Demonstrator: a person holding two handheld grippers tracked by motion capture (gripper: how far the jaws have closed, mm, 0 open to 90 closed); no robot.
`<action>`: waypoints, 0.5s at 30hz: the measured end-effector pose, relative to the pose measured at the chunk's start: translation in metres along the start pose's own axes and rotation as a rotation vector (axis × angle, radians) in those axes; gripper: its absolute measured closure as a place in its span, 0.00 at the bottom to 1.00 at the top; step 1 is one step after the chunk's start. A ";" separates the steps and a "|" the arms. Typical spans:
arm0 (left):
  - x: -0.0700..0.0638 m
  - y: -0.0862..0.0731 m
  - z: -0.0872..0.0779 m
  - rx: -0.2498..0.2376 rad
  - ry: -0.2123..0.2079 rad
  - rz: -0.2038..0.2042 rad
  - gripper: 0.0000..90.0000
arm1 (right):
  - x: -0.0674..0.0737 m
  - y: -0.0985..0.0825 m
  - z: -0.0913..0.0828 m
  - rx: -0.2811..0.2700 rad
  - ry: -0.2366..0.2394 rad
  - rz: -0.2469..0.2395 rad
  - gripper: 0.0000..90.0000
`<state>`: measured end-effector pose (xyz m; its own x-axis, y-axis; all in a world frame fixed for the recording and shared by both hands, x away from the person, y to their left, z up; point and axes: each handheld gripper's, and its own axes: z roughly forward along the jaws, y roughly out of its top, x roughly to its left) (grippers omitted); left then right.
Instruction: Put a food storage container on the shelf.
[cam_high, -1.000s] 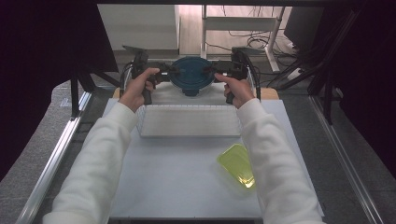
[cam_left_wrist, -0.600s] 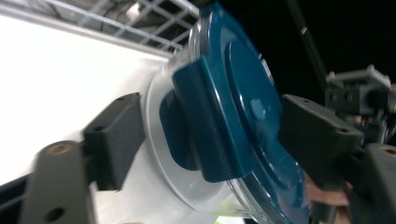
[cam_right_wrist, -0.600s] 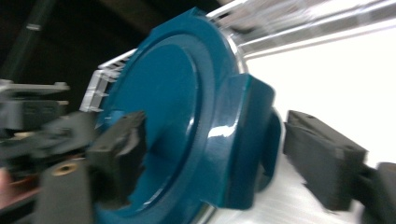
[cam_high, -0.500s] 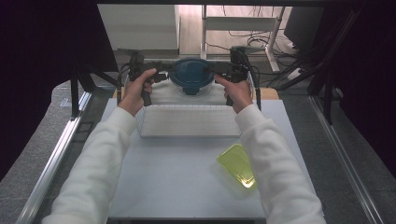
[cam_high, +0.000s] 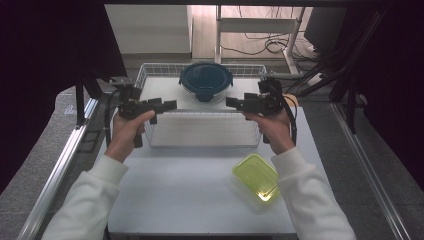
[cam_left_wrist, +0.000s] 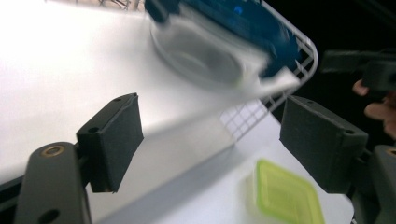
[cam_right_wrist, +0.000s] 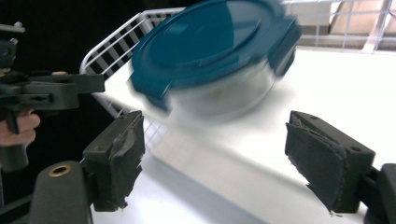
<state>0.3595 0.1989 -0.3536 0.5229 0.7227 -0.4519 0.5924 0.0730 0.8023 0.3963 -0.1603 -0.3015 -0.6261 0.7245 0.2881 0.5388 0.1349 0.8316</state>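
Observation:
A round glass container with a dark teal lid (cam_high: 206, 80) (cam_left_wrist: 224, 42) (cam_right_wrist: 210, 51) rests in the far part of a white wire basket (cam_high: 165, 67) (cam_left_wrist: 303, 51) (cam_right_wrist: 112, 42). My left gripper (cam_high: 169, 105) (cam_left_wrist: 210, 140) hovers over the basket's near left side, pointing right. My right gripper (cam_high: 232, 102) (cam_right_wrist: 215, 154) faces it from the near right side. Both sit apart from the container. Each pair of jaws has just opened wide and then eased in slightly, and both are open with nothing between them.
A yellow-green square lid (cam_high: 256, 177) (cam_left_wrist: 285, 196) lies on the white table (cam_high: 190, 200) near my right forearm. Metal rails run along both table sides. Cables and frame legs stand beyond the far edge.
Both grippers were at either side of the container. They have let go, drawn back toward me and spread apart. The container stays in the basket.

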 end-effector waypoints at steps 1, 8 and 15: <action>-0.002 -0.006 -0.003 0.007 0.004 0.012 0.23 | 0.004 -0.010 -0.009 -0.009 0.007 -0.026 0.24; -0.015 -0.062 -0.026 -0.002 0.055 0.106 0.24 | 0.012 -0.060 -0.039 -0.028 0.009 -0.123 0.25; -0.016 -0.113 -0.035 0.050 0.060 0.099 0.24 | -0.006 -0.115 -0.050 0.013 0.004 -0.105 0.25</action>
<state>0.2631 0.2037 -0.4231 0.5435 0.7646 -0.3464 0.5702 -0.0334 0.8209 0.3107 -0.2139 -0.3750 -0.6816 0.7035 0.2014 0.4772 0.2186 0.8512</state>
